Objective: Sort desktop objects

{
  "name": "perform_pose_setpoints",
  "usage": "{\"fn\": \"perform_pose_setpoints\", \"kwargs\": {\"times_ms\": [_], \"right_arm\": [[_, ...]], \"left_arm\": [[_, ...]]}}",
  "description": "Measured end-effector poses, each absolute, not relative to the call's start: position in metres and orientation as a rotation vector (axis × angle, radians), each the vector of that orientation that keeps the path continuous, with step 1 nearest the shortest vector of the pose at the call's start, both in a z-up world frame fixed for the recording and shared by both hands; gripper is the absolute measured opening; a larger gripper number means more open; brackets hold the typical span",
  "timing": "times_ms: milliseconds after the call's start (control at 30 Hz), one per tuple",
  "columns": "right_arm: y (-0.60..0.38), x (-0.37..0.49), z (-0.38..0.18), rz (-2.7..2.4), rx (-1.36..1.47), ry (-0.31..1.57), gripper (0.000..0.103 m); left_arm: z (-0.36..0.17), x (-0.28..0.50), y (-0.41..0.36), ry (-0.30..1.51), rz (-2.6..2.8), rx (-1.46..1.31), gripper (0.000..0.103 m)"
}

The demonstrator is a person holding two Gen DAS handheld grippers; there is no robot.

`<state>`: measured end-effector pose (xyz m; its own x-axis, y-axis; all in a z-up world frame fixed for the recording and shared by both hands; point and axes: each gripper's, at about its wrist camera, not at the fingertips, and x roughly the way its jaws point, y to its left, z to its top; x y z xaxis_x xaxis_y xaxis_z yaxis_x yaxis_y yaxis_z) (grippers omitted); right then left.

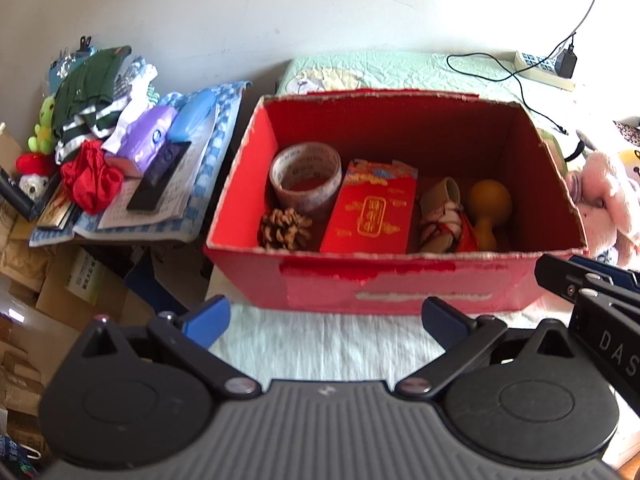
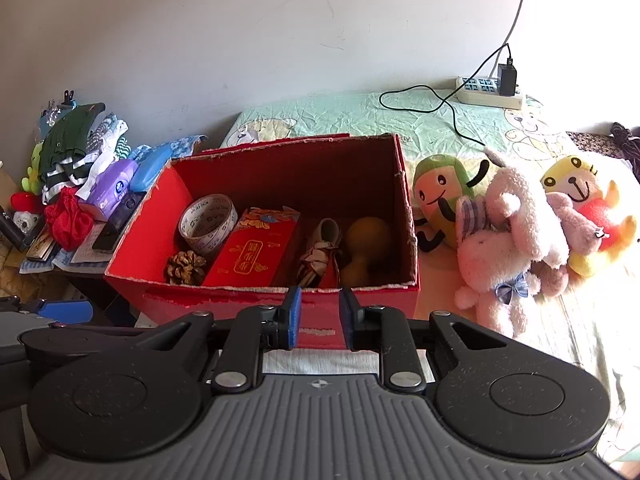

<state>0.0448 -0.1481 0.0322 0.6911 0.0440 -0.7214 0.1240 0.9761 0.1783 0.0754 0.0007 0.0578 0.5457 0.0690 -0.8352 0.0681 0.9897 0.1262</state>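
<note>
Centrally in both views, the red box [image 1: 400, 280] sits just beyond both empty grippers: left gripper [image 1: 326, 318] jaws wide, right gripper [image 2: 319, 318] jaws narrowly parted.

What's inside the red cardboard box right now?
Inside the red box: tape roll, pine cone, red packet, small shoe, yellow gourd. The floor beneath them is hidden.

- Plain white wall [image 2: 248, 40] across top of frame, scuffed
- Green bear-print bedsheet [image 2: 352, 116] mid-frame
- Power strip [image 2: 490, 90] upper right, cable running up wall
- Cardboard boxes [image 1: 60, 280] lower left
- Strong sunlight at right edge
</note>
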Motion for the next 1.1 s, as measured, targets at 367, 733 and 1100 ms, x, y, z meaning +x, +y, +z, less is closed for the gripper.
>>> {"fn": "perform_pose_setpoints", "kwargs": {"times_ms": [367,733,1100], "right_arm": [[-0.152,0.019,0.010,-0.036,0.229,0.881,0.023],[-0.148,0.011,-0.010,-0.008,0.223,0.962,0.025],[-0.139,0.013,-0.018,0.008,0.229,0.996,0.025]], "left_arm": [[0.030,0.053,-0.002,1.093,-0.018,0.131,0.101],[0.000,0.046,-0.002,1.202,-0.024,0.154,0.101],[-0.012,0.047,0.008,1.250,-0.032,0.164,0.101]]}}
